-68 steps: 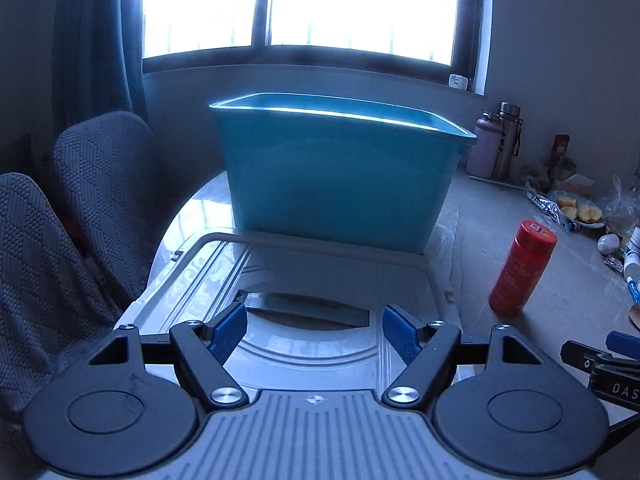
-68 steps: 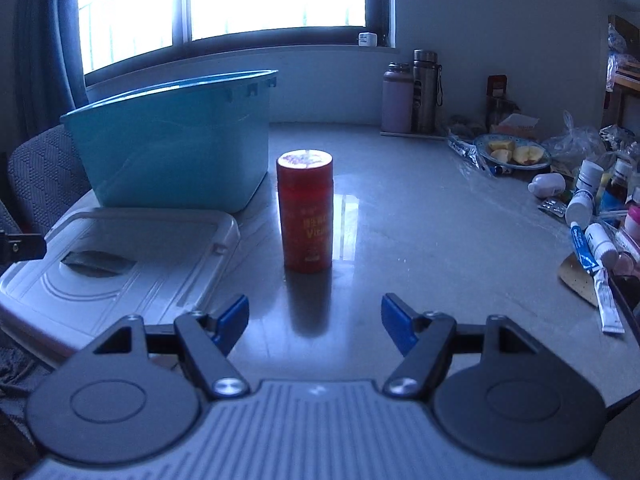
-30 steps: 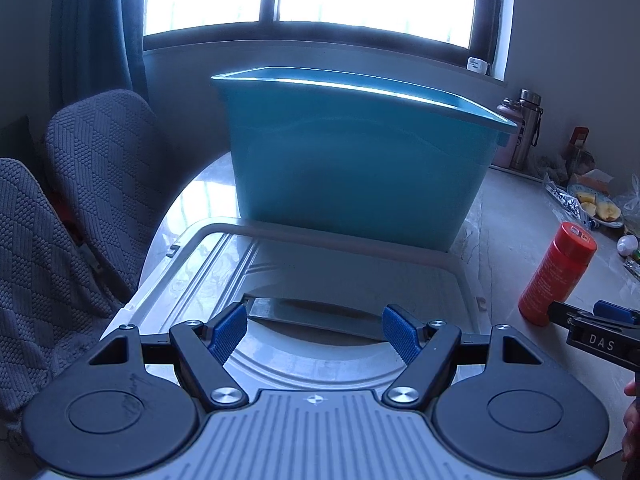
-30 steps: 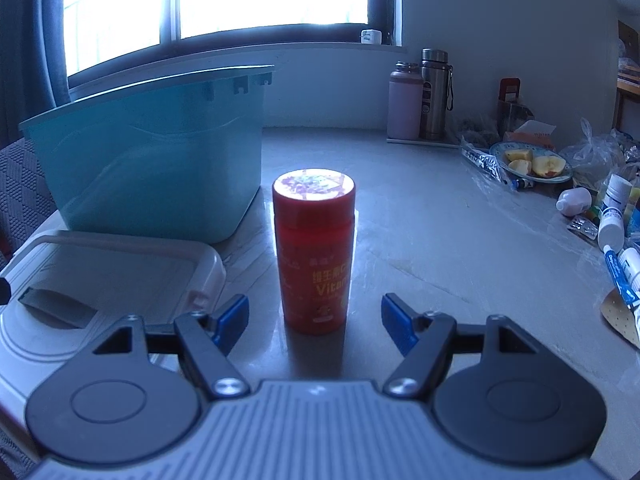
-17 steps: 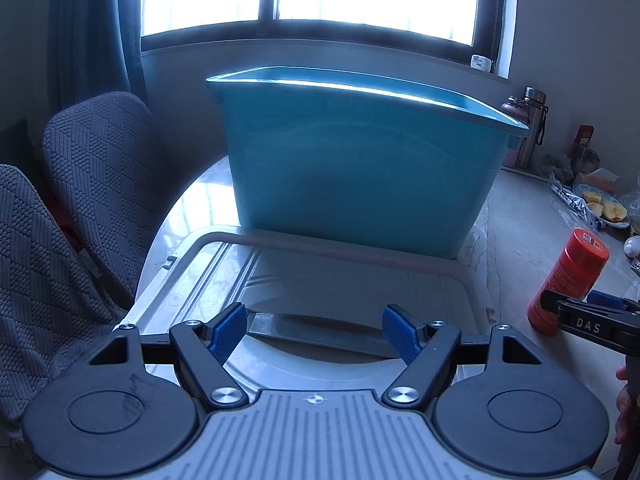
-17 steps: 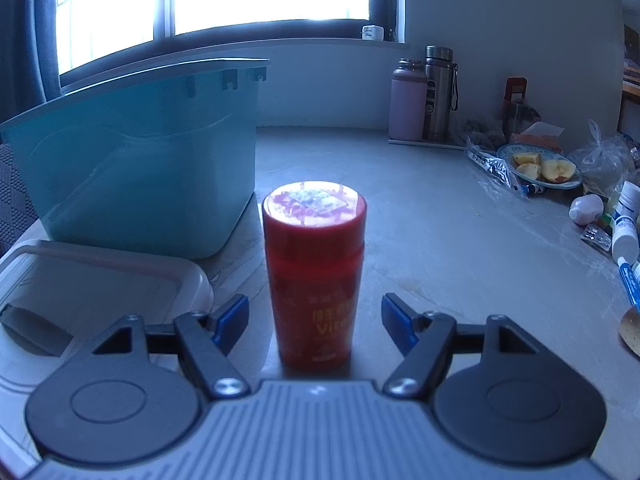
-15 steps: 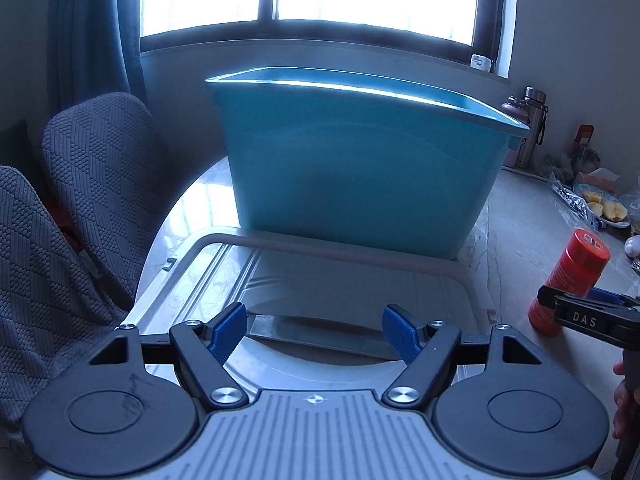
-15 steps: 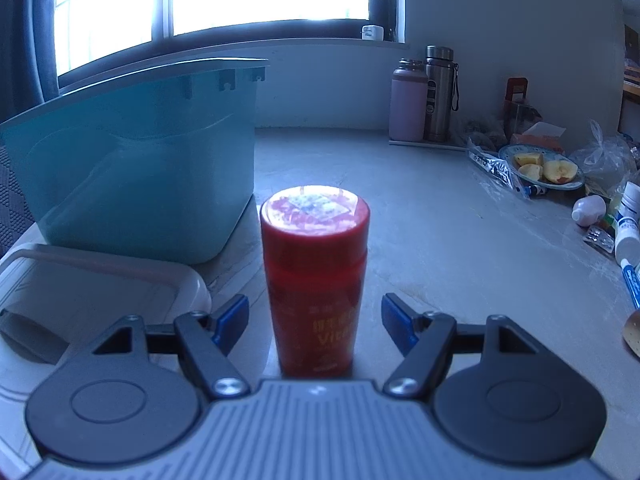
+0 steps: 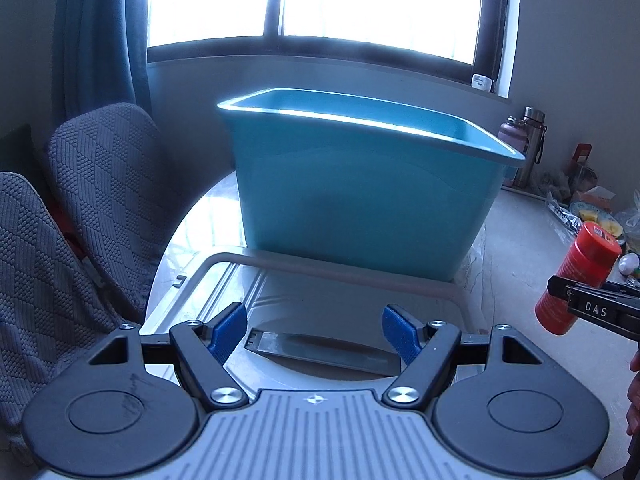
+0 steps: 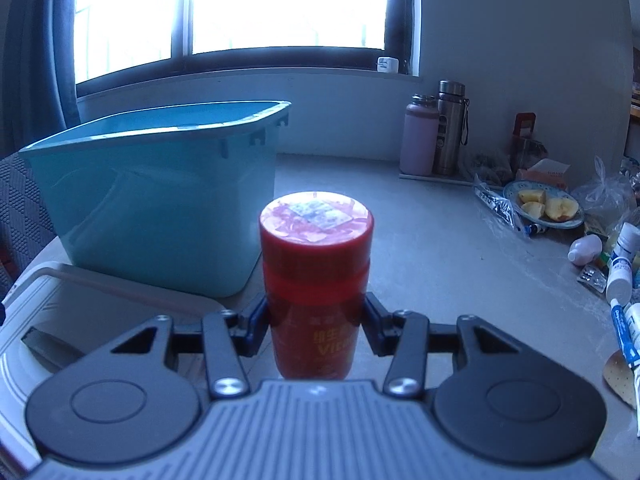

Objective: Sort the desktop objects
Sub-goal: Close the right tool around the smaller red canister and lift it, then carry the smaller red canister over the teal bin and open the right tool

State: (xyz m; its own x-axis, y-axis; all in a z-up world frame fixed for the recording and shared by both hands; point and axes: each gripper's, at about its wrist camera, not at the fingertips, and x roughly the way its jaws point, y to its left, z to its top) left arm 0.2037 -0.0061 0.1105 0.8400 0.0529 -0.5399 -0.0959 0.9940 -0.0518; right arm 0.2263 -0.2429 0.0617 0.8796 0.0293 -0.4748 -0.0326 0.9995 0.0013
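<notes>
A red vitamin bottle (image 10: 316, 276) stands upright between the blue pads of my right gripper (image 10: 316, 320), which is shut on its body. In the left wrist view the same red bottle (image 9: 576, 276) hangs a little above the table at the far right, clamped by the right gripper (image 9: 588, 306). A large teal bin (image 9: 360, 200) stands open on the table; in the right wrist view the teal bin (image 10: 160, 200) is to the left of the bottle. My left gripper (image 9: 316, 330) is open above the white bin lid (image 9: 328, 276), nothing between its fingers.
Two flasks (image 10: 436, 136) stand at the back wall. A plate of fruit slices (image 10: 544, 206), small white bottles (image 10: 622, 264), a tube (image 10: 624, 332) and plastic bags crowd the right side. Grey upholstered chairs (image 9: 80, 208) stand off the table's left edge.
My right gripper closed on the red bottle and lifted it a little off the table. The left gripper stayed over the lid, open.
</notes>
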